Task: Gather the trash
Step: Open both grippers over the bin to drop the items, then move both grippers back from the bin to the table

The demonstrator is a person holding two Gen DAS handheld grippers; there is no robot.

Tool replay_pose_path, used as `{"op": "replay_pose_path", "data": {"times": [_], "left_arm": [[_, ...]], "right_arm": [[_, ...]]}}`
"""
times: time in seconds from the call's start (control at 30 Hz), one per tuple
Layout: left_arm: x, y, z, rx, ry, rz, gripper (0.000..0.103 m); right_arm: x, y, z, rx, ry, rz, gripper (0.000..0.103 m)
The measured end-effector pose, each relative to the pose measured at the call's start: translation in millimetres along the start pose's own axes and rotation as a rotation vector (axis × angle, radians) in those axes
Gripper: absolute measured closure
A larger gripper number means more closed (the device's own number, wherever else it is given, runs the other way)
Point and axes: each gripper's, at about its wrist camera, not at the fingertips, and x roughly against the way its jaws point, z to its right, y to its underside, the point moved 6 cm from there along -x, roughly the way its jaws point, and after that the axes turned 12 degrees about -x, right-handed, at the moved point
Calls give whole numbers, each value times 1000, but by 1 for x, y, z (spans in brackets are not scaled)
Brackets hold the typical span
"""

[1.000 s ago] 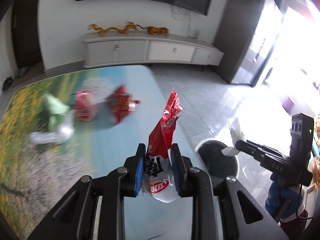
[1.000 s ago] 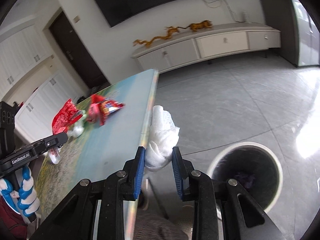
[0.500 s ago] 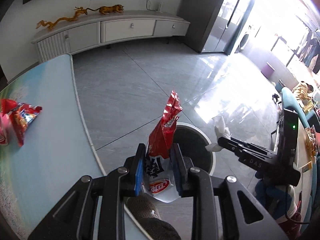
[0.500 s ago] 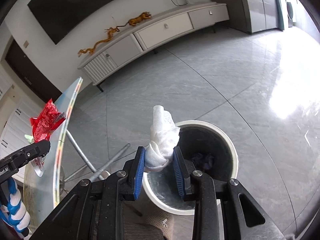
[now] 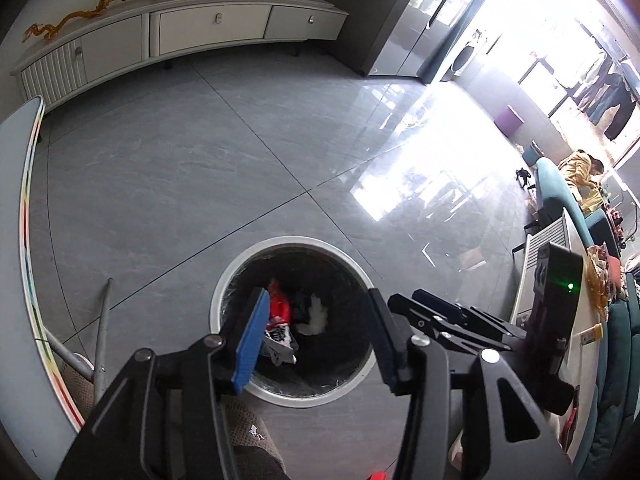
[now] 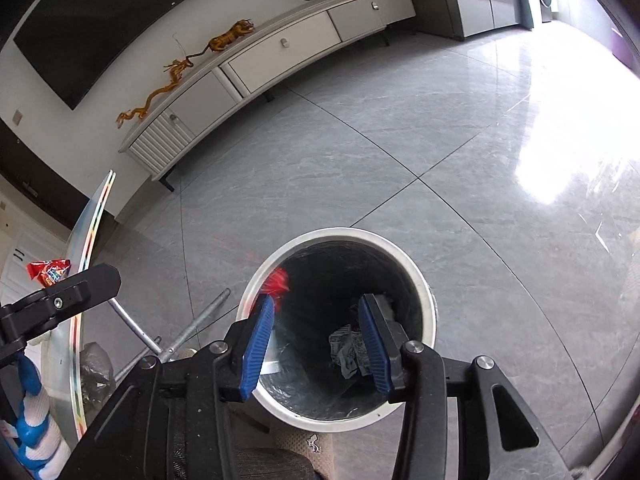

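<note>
Both pieces of trash had left the jaws since the earlier frames, when a red snack bag and a white tissue were still pinched above the floor.

From the left wrist view, the left gripper [image 5: 316,336] hung over the white-rimmed bin [image 5: 224,280], its jaws opening with nothing between them. Inside the bin lay the red snack bag [image 5: 279,312] and, just beside it, the white tissue [image 5: 317,315]. The right gripper [image 5: 404,304] reached in from the right, its jaw gap not readable here.

From the right wrist view, the right gripper [image 6: 316,340] was likewise over the bin [image 6: 428,300], jaws opening and empty; the bag [image 6: 280,280] showed as a red blur near the bin's inner wall. Only this view caught another red wrapper [image 6: 48,272] on the table [image 6: 88,240], past the left gripper [image 6: 96,276]. I judged this round done, with more trash left to fetch.
</note>
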Motion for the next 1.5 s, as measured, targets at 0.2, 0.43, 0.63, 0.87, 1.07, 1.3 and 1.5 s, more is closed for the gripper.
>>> {"op": "replay_pose_path", "data": {"times": [0.2,0.43,0.63,0.87,1.07,1.3,1.5], "left_arm": [[4,7,-1,-15,-14,-6,56],[27,14,-1,-30,-42,25,56],[56,23,-12,-23,-71,68,56],[90,40,-28,14,-95,116,51],[121,55,-44,35,-127,159,50],[157,77,-62,66,-166,214,50],[194,101,-80,102,-213,293,50]], "right_arm": [[5,-1,-1,-15,6,9,61],[14,-1,-11,-2,-8,30,61],[29,-4,-23,15,-21,60,59],[45,-2,-42,35,-38,88,56],[55,4,-67,70,-56,100,54],[65,16,-98,121,-75,114,53],[74,29,-118,160,-76,120,52]]}}
